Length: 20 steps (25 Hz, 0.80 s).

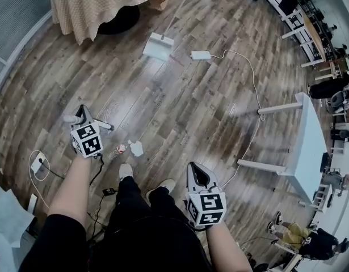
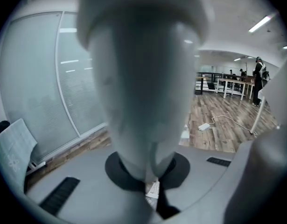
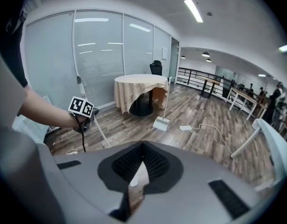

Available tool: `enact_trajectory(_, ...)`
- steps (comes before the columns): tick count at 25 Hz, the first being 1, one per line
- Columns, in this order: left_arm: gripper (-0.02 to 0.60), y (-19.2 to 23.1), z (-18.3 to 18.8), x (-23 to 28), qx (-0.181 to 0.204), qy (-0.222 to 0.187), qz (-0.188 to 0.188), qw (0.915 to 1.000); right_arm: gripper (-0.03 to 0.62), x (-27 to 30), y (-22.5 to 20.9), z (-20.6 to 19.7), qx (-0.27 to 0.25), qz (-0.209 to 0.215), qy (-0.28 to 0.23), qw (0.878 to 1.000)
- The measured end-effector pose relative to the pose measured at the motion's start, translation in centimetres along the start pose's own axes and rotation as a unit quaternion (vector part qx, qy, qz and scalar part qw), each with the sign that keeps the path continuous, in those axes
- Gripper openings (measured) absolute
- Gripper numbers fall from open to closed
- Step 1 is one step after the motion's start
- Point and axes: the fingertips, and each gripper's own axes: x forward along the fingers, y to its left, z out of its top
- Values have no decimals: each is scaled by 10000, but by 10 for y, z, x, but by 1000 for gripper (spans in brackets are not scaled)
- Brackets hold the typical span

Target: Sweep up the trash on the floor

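By our left shoe, trash (image 1: 120,149) lies on wood floor (image 1: 180,112), small white piece just beside it. Left gripper (image 1: 85,120) jaws clamped on broom handle (image 2: 143,87). Right gripper (image 1: 196,172) jaws pressed together, nothing between. Dustpan (image 1: 158,46) stands well apart from trash, near clothed table (image 1: 95,4). We judge sweeping as step in hand: hold handle tilted, use short low strokes toward dustpan, steer wide of white cable (image 1: 256,86), use right gripper for dustpan handle.
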Motion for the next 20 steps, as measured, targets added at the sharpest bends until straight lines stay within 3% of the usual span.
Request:
enact_trajectory(14,-6,-35,-60,-93,-241,349,240,9988,12,-31,-33,-18,-330,340,-204,9987)
enact_trajectory(20,-6,-42,-75,-117,-310,425,131,9985,12,-48,-48,-36,-587,325,-229,9975)
